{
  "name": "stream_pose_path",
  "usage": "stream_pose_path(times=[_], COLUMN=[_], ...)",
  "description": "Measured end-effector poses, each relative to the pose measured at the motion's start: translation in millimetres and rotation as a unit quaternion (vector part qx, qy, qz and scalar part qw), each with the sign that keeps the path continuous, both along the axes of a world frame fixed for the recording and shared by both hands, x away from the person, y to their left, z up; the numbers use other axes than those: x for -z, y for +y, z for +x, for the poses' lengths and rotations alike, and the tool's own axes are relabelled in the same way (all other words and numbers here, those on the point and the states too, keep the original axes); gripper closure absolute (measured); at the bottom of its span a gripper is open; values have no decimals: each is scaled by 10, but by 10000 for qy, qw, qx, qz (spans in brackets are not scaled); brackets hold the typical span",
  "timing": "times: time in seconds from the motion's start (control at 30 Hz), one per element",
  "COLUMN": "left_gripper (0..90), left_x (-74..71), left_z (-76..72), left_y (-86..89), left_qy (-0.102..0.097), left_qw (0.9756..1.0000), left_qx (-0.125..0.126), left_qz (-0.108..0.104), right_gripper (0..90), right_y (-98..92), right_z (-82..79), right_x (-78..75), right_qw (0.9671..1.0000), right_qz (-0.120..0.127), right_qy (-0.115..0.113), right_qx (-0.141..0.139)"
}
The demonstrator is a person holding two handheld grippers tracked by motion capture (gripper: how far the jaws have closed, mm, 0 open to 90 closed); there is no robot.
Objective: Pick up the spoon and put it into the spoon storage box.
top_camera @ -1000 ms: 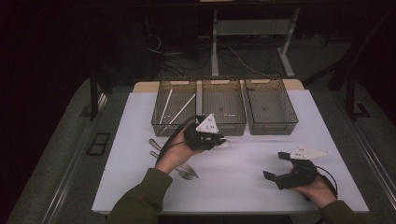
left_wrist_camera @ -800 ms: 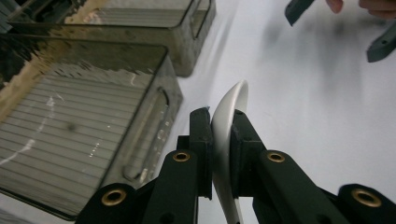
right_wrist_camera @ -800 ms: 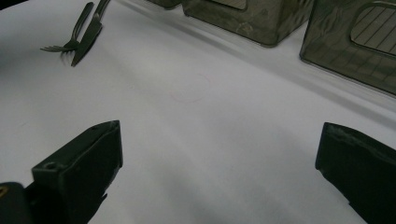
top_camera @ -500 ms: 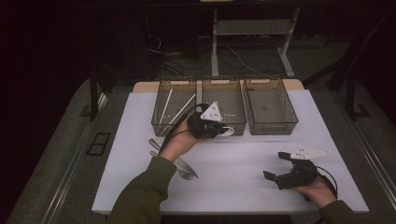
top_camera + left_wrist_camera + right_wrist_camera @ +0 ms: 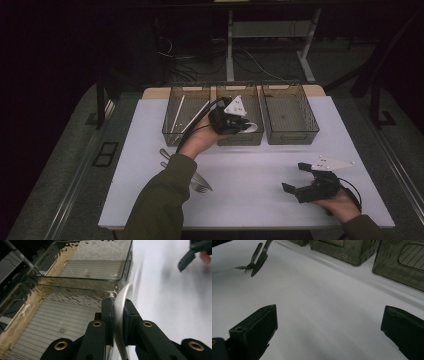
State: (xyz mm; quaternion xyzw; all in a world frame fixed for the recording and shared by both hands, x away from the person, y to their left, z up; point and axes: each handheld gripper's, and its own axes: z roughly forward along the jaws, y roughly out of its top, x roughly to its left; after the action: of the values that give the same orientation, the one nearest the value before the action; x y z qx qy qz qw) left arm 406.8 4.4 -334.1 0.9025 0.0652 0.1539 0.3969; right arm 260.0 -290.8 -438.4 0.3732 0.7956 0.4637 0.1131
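The high view is looking forward and down over the table [image 5: 260,170]; both tool cameras are skimming low, sharing its three bins [image 5: 290,107].

left arm: green sleeve, stretched forward
left gripper [image 5: 239,124]: black jaws squeezed tight, held up
right gripper [image 5: 306,179]: black jaws wide apart, resting low
right hand [image 5: 340,202]: near the bottom edge

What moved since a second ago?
The left hand-held gripper, shut on a white plastic spoon, moved away from the person to the middle clear plastic bin. The right hand-held gripper stayed open on the white table; fork and knife unmoved.
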Motion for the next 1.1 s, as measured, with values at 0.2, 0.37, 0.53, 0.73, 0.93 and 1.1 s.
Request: stream_pose_path(times=[0.2, 0.37, 0.53, 0.73, 0.93, 1.1], left_gripper=[810, 810, 809, 809, 806, 777], left_x=[28, 94, 165, 240, 343, 366], left_z=[145, 281, 379, 474, 548, 580], left_y=[-78, -119, -143, -178, -196, -179], left_qy=[8, 54, 117, 150, 209, 320], left_qw=[10000, 9999, 9998, 9997, 9993, 9990], left_qx=[-39, -91, -133, -198, -286, -325], left_qz=[18, 11, -60, -35, 120, 16], right_gripper=[8, 8, 8, 8, 8, 8], right_y=[0, -2, -2, -6, -6, -11], right_z=[-1, -2, -1, -1, -4, -4], right_x=[-1, -4, -4, -7, -9, -12], right_qw=[10000, 10000, 10000, 10000, 10000, 10000], right_qz=[13, 30, 36, 48, 81, 77], right_qy=[2, 10, 11, 5, -2, -2], right_qx=[-2, 11, 7, 2, -2, -17])
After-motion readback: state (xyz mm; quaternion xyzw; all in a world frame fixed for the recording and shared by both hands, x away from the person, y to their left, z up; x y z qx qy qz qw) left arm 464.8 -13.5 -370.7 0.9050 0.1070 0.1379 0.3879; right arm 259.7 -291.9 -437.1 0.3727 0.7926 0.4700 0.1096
